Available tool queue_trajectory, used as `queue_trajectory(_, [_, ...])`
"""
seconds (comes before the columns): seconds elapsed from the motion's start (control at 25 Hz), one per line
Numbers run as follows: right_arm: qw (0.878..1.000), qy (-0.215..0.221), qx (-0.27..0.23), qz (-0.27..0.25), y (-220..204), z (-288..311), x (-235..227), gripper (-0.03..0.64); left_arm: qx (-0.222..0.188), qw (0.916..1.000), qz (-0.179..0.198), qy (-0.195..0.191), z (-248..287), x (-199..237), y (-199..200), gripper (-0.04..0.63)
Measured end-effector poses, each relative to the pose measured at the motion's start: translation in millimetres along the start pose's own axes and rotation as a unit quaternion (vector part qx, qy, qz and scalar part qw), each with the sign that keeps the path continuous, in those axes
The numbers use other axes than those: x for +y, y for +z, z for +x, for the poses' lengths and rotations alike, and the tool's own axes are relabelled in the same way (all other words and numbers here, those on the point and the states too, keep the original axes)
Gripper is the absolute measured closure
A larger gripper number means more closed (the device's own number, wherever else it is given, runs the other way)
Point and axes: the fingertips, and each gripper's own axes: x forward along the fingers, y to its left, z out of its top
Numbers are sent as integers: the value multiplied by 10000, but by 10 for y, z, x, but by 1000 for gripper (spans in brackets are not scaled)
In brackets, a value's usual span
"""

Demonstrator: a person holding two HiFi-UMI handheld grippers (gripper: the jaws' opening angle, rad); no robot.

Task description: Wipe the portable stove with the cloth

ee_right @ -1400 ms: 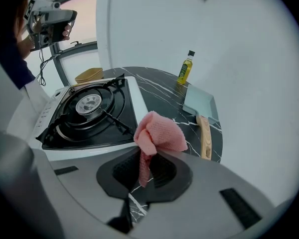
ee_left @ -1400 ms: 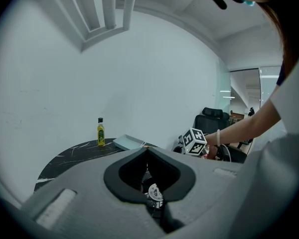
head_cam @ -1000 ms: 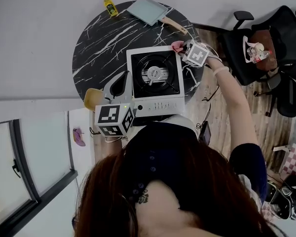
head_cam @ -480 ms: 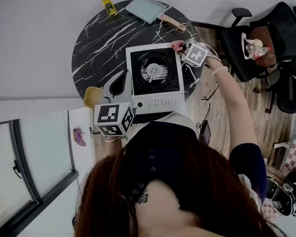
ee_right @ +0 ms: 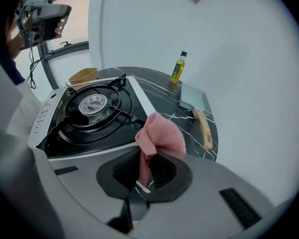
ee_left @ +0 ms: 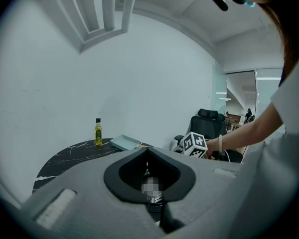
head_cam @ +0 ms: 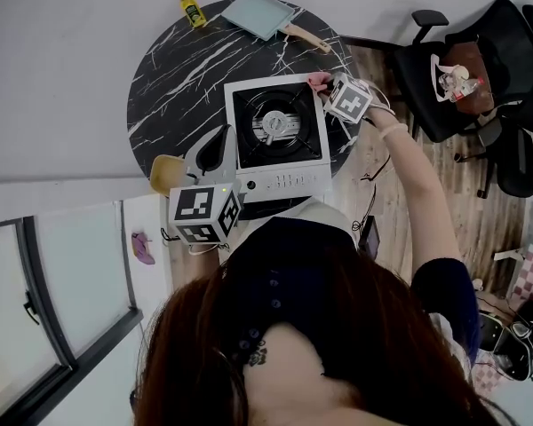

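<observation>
Right gripper view has the right gripper (ee_right: 145,169) with jaws pinching a thin fold of the pink cloth (ee_right: 160,133), its bunched end just beyond the tips and the portable stove (ee_right: 89,114) ahead and left of them. The left gripper (ee_left: 148,176) has jaws pressed together on nothing, the stove just to their right. That slim hold could let the cloth snag on the raised pan supports (ee_right: 123,115) and pull free, or the unsteadied stove might slide on the bench (ee_right: 157,89).

portable stove (head_cam: 276,137): white, black top, level | cloth (ee_right: 158,135): pink, bunched, pinched in jaws beside stove's corner
</observation>
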Motion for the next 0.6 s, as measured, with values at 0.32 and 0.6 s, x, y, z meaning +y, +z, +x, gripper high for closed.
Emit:
queue_trajectory(0.32, [10000,-48,59,-45,-43,-54,112,581,-7,10000,34,-93,-61,-69,-10,583])
queue_trajectory(0.6, [9998,-64,172,-122,-93,-90,239,581,-28,9999,29,-122,-161,-81,-30,583])
